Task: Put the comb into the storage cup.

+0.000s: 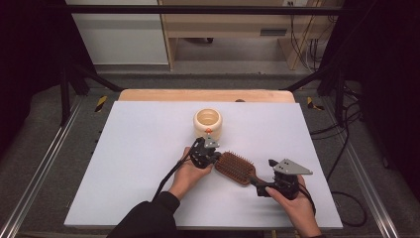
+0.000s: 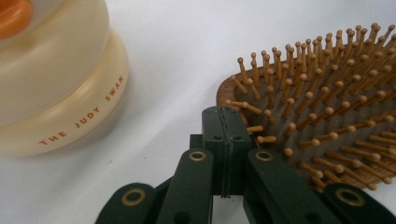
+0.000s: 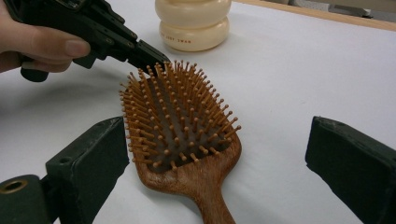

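Observation:
A wooden paddle hairbrush (image 1: 235, 167) lies bristles up on the white table (image 1: 143, 148), its handle pointing toward my right hand. My left gripper (image 1: 215, 157) is shut with nothing between its jaws. Its joined tips (image 2: 223, 116) rest against the outer bristles at the rim of the brush head (image 2: 327, 107). From the right gripper view, the left gripper (image 3: 156, 58) touches the far end of the brush (image 3: 177, 116). My right gripper (image 1: 258, 186) is open; its jaws stand wide on either side of the brush handle (image 3: 212, 200) without touching it.
A cream, ring-shaped pot (image 1: 208, 122) with an orange spot stands just behind the left gripper, close beside it (image 2: 51, 88) and beyond the brush (image 3: 194, 23). A wooden board edge (image 1: 205, 95) runs along the back of the table. Cables (image 1: 341, 129) lie on the floor at right.

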### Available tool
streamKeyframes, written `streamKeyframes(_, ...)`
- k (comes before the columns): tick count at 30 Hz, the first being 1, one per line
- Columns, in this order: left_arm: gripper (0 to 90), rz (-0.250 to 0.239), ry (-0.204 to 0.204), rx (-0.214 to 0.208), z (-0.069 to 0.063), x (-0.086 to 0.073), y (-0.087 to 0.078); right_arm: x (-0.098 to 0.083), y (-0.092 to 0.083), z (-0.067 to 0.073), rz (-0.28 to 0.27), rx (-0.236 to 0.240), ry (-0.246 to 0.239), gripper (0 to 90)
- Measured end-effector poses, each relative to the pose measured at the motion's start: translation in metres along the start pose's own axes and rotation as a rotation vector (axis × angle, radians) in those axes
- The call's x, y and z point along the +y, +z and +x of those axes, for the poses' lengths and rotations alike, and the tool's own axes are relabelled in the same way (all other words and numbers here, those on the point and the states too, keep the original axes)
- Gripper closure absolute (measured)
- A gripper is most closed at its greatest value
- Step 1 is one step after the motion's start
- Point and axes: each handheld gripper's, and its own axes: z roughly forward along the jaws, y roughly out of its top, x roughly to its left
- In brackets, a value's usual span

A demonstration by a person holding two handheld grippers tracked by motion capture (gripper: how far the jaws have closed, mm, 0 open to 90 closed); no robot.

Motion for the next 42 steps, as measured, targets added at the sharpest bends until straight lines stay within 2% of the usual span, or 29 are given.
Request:
streamKeyframes(5,90.0,-0.058,-0.017,0.039,0.003,-0.004,-0.013,0.000,-0.001,-0.003,0.004,-0.001,-0.003,6.2)
streamKeyframes(10,90.0,-0.130,-0.029,0.089,0.010,-0.021,-0.044,-0.002,-0.004,-0.006,0.011,-0.011,0.000,8.8)
streamKeyframes(12,90.0,-0.162,-0.046,0.098,0.015,-0.032,-0.061,-0.002,-0.005,-0.006,0.016,-0.007,0.009,9.6)
streamKeyframes(16,89.9,-0.215,-0.040,0.171,0.025,-0.062,-0.101,0.002,-0.006,-0.003,0.024,0.008,0.044,9.2)
streamKeyframes(19,87.6,-0.233,-0.034,0.225,0.033,-0.084,-0.125,0.007,-0.003,0.001,0.053,0.018,0.031,8.8)
streamKeyframes(21,85.2,-0.240,-0.047,0.251,0.039,-0.099,-0.139,0.010,-0.001,0.004,0.068,0.020,0.025,8.7)
streamKeyframes(24,72.0,-0.278,-0.074,0.289,0.044,-0.111,-0.158,0.014,0.002,0.010,0.109,0.016,-0.007,8.8)
streamKeyframes(26,62.3,-0.313,-0.069,0.319,0.045,-0.116,-0.169,0.015,0.004,0.012,0.135,0.018,-0.026,9.3)
streamKeyframes(27,55.2,-0.332,-0.070,0.350,0.044,-0.119,-0.175,0.015,0.005,0.012,0.148,0.018,-0.031,9.3)
streamKeyframes(28,44.6,-0.342,-0.076,0.359,0.045,-0.122,-0.178,0.016,0.006,0.013,0.166,0.019,-0.042,9.2)
streamKeyframes(30,33.9,-0.361,-0.108,0.367,0.047,-0.129,-0.185,0.018,0.006,0.012,0.190,0.020,-0.057,9.2)
streamKeyframes(33,19.3,-0.354,-0.113,0.367,0.048,-0.137,-0.189,0.022,0.005,0.010,0.220,0.031,-0.066,10.3)
streamKeyframes(35,11.7,-0.347,-0.100,0.380,0.047,-0.145,-0.193,0.025,0.004,0.008,0.259,0.035,-0.087,10.6)
streamKeyframes(39,5.4,-0.373,-0.146,0.359,0.049,-0.156,-0.201,0.029,0.002,0.006,0.302,0.043,-0.119,11.3)
streamKeyframes(42,4.6,-0.388,-0.169,0.374,0.052,-0.162,-0.206,0.031,0.002,0.005,0.355,0.042,-0.157,11.4)
